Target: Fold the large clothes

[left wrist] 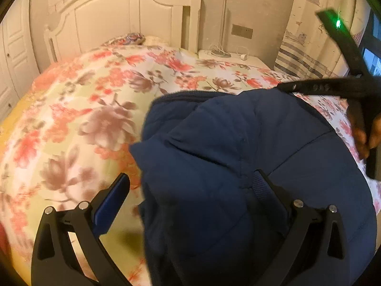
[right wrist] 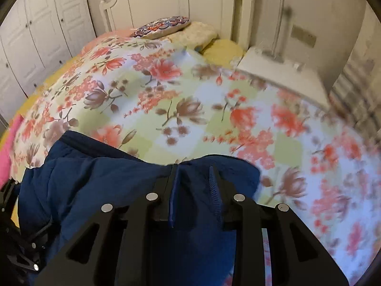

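Left wrist view shows the left gripper (left wrist: 193, 190) with its jaws wide open. One finger sits over the flowery bed cover (left wrist: 78, 109), the other rests on the big blue jacket (left wrist: 238, 157), which lies bunched up on the bed. Right wrist view shows the right gripper (right wrist: 194, 181), jaws nearly closed, pinching the jacket's edge. A patterned pillow (right wrist: 162, 27) lies by the white headboard (right wrist: 166, 2).
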`<state>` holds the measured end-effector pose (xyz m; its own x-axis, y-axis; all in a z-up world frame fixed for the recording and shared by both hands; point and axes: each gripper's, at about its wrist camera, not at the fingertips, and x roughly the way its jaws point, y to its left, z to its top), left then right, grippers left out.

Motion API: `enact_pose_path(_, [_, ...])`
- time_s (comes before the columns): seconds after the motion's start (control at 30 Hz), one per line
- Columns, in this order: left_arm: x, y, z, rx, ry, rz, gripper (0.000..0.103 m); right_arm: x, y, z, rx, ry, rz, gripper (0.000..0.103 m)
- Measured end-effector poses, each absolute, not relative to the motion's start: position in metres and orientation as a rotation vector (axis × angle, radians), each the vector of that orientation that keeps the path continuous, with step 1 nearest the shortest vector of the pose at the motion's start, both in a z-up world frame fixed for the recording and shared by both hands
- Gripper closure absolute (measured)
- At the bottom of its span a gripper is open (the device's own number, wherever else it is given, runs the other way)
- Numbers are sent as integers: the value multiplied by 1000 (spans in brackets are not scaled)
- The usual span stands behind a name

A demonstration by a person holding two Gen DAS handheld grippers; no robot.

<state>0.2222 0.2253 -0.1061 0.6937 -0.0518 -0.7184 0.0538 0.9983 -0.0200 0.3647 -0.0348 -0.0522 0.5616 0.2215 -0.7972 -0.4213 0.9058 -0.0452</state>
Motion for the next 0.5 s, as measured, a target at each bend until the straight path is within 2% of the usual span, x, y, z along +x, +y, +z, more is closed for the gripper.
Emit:
enact_pose_path(0.1, [192, 236, -85, -23, 741, -14, 2, 333, -18, -24, -257, 837, 519, 73])
enact_pose_path(0.23, [156, 246, -77, -35, 729, -24, 2, 295, 19, -9, -338, 785, 655, 68])
enact_pose_path(0.3, [144, 243, -90, -17, 752, -18, 2, 282, 49, -19, -403, 797, 710, 67])
enact_pose_path(0.43, [125, 250, -116, -96, 762, -2, 2, 261, 107, -82, -746, 833, 654, 68])
enact_pose_path(0.5, [120, 254, -121, -114, 764, -14, 2, 256, 112, -80, -788, 839, 641, 68])
